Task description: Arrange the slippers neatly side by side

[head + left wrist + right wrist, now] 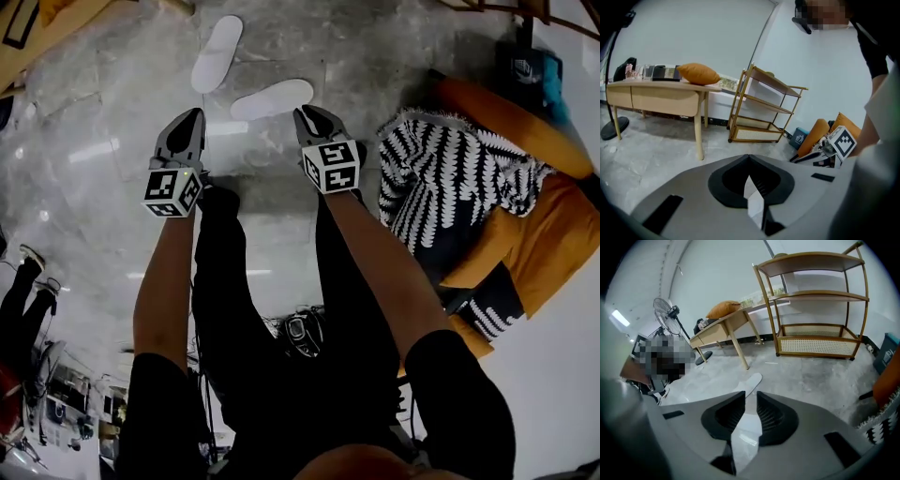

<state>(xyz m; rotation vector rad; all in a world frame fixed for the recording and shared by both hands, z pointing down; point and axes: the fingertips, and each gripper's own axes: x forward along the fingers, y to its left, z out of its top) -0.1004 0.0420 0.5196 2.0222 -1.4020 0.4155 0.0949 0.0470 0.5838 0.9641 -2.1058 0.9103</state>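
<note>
Near slipper: the near slipper (272, 98) lies flat on the floor (112, 141), its right end just at the tip of my right gripper (303, 115).
Far slipper: the far slipper (217, 53) sits beyond it and to the left, angled away. The pair is close together but splayed, not parallel.
Right gripper: in the right gripper view the jaws stand a narrow way apart. The near slipper's end runs through the gap, and the pads look just clear of it, so I read it as released, not clamped.
Left gripper: my left gripper (193, 115) is clenched tip to tip and hangs over bare floor, apart from both slippers. A pale sliver shows behind the tips, and I can't tell what it is.
Step in hand: I judge this as setting down the near slipper, with the lining-up not yet done.
Next move: one slipper needs taking by its end and swinging round until the long edges run alongside each other, with heels level. The grip must be low on the thin edge, or the slipper will slide on this glossy floor.
</note>
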